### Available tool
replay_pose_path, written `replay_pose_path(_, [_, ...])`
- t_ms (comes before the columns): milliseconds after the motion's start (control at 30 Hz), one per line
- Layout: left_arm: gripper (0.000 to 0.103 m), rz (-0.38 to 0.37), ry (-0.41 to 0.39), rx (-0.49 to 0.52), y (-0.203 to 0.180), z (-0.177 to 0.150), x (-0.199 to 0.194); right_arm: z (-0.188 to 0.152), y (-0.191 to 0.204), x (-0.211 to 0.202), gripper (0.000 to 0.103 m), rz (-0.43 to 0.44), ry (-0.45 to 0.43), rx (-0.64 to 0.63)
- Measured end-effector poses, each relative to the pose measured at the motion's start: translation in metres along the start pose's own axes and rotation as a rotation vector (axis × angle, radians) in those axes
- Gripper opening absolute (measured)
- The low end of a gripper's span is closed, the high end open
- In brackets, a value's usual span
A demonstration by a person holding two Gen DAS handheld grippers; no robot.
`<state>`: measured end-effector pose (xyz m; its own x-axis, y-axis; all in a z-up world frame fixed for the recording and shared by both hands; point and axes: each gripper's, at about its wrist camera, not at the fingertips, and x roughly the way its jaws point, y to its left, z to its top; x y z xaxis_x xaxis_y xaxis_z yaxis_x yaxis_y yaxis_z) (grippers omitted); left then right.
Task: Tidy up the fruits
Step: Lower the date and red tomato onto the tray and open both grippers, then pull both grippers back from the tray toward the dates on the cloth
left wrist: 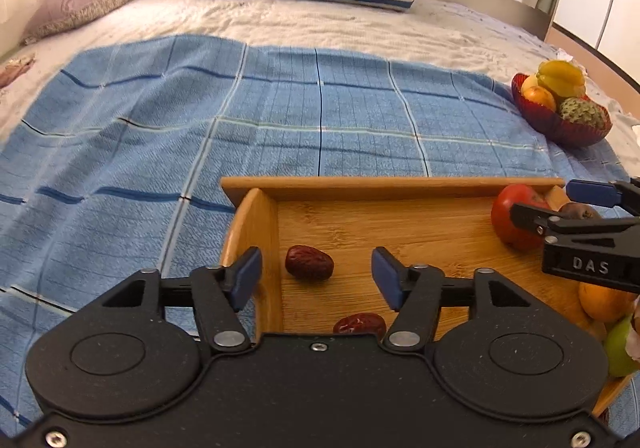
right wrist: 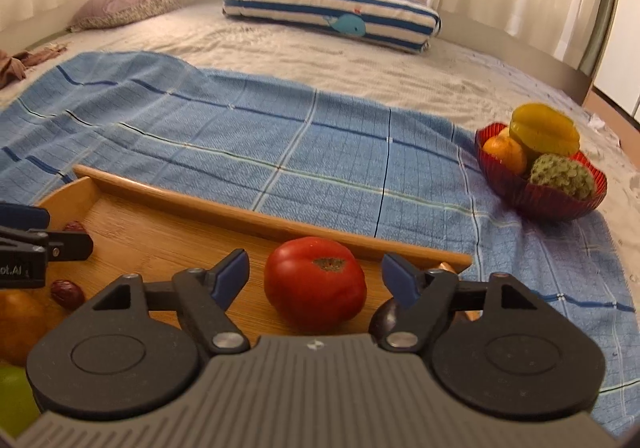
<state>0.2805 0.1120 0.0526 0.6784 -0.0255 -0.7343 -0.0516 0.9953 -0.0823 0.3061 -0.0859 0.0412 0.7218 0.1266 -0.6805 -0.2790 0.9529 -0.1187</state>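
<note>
Grippers dominate the near edge of both wrist views. The left gripper (left wrist: 316, 278), black with blue pads, stands about half open and holds nothing; a wrinkled dark red jujube (left wrist: 309, 262) lies on the tray floor between its pads, touching neither. A second dried red jujube (left wrist: 359, 324) lies nearer, at six o'clock, partly hidden by the gripper body.

The right gripper (right wrist: 314, 279), grey-bodied with blue pads, stands wide open and also holds nothing. A round red tomato (right wrist: 315, 283) with a dried green stem scar sits between its pads, clear of both. A dark purple rounded fruit (right wrist: 383, 318) shows at four o'clock, mostly hidden.

Both fruits rest in a rectangular bamboo tray (left wrist: 384, 182) with raised sides, set on a blue plaid cloth (left wrist: 200, 119). An orange fruit (left wrist: 602, 302) and a green fruit (left wrist: 620, 344) crowd the tray's three o'clock end.

Farther off, at two o'clock, a scalloped red bowl (right wrist: 548, 201) holds a yellow starfruit (right wrist: 544, 129), another orange and a bumpy green custard apple (right wrist: 562, 171).

The step in hand looks like placing or picking inside the tray. To grip well, each gripper should centre on its fruit and close gently, since the tomato may bruise and the jujube may roll.
</note>
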Motion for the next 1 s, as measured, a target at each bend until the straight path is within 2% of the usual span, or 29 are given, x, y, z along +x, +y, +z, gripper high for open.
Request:
replay_pose_path(233, [0.072,-0.041,-0.063,-0.011,-0.001,-0.006,-0.039,-0.010,-0.009,-0.043,0.090,0.018,-0.088,0.009])
replay_pose_path(433, [0.078,-0.068,-0.131,0.046,-0.014,-0.021,-0.078,-0.027,-0.021,-0.089,0.094,0.062,-0.186,0.032])
replay_pose_path(767, [0.085,-0.144,-0.237,0.126,-0.043,-0.064,-0.145,-0.077,-0.034,-0.152,0.098,0.085,-0.326,0.077])
replay_pose_path(1000, [0.089,-0.160,-0.293,0.178,-0.067,-0.101,-0.175,-0.113,-0.036,-0.175,0.101,0.044,-0.375,0.072])
